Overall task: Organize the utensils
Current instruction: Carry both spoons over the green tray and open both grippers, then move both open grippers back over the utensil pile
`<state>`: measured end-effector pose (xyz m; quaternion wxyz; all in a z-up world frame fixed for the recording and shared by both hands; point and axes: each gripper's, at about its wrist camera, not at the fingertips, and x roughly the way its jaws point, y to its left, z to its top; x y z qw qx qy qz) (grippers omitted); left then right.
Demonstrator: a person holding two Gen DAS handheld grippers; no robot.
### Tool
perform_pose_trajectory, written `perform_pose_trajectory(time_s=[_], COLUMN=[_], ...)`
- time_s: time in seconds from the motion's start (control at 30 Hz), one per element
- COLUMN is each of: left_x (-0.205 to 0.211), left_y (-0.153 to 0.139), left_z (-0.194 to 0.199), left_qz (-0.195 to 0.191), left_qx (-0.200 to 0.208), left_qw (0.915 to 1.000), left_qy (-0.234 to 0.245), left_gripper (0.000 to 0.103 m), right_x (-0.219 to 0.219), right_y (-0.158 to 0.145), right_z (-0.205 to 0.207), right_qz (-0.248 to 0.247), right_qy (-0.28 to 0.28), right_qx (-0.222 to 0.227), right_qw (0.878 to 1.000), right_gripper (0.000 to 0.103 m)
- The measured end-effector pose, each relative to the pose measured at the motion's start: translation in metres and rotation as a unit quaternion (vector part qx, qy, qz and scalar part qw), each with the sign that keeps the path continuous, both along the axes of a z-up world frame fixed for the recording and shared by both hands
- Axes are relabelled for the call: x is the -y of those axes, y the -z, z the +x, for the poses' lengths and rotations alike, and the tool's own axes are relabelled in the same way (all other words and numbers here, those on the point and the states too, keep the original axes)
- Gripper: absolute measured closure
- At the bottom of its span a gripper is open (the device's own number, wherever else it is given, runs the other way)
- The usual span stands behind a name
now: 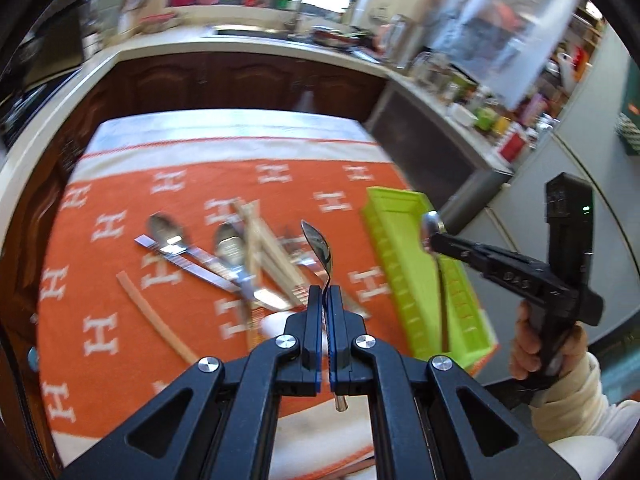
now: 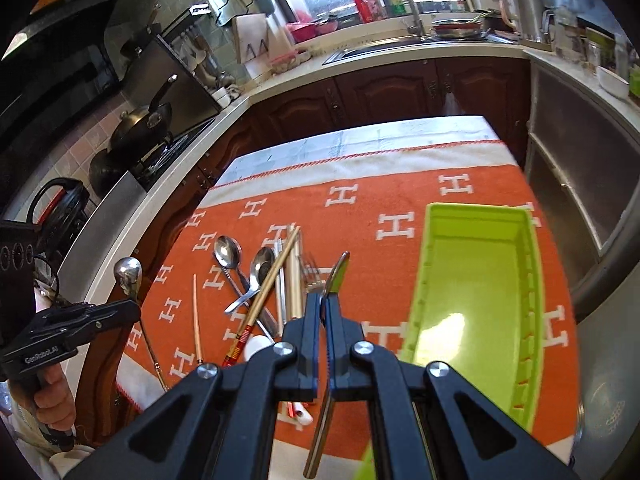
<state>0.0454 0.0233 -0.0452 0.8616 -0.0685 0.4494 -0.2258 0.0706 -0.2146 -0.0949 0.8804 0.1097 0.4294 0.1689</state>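
Observation:
My left gripper (image 1: 325, 292) is shut on a steel spoon (image 1: 319, 247), held upright above the orange cloth; it also shows in the right wrist view (image 2: 127, 276). My right gripper (image 2: 321, 298) is shut on a steel spoon (image 2: 335, 276), seen edge-on, beside the green tray (image 2: 476, 300). In the left wrist view the right gripper (image 1: 434, 240) holds that spoon (image 1: 431, 224) over the green tray (image 1: 404, 240). A pile of spoons (image 2: 226, 250), chopsticks (image 2: 272, 280) and a fork (image 2: 312, 276) lies on the cloth left of the tray.
The table with the orange H-patterned cloth (image 2: 360, 200) stands in a kitchen. Dark wood cabinets (image 2: 380, 92) and a counter with a sink lie beyond. A single chopstick (image 2: 197, 320) lies apart at the left. A stove with a pan (image 2: 140, 124) is far left.

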Motion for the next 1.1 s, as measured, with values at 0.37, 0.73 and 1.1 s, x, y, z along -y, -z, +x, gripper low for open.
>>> perform_pose_trajectory(time_s=[0.37, 0.73, 1.1], left_x=[0.14, 0.212, 0.178], left_y=[0.005, 0.064, 0.064], left_z=[0.036, 0.066, 0.065], left_qz=[-0.018, 0.064, 0.065], left_qx=[-0.045, -0.073, -0.069], left_qw=[0.9926, 0.9843, 0.9894], left_qy=[0.112, 0.147, 0.11], left_gripper=[0.103, 0.099, 0.08], right_x=[0.076, 0.102, 0.112], right_y=[0.008, 0.035, 0.057], right_z=[-0.01, -0.008, 0.011], right_qz=[-0.027, -0.081, -0.089], right_qy=[0.061, 0.087, 0.105], right_qx=[-0.025, -0.054, -0.076], right_qw=[0.997, 0.991, 0.988], right_gripper=[0.101, 0.095, 0.093])
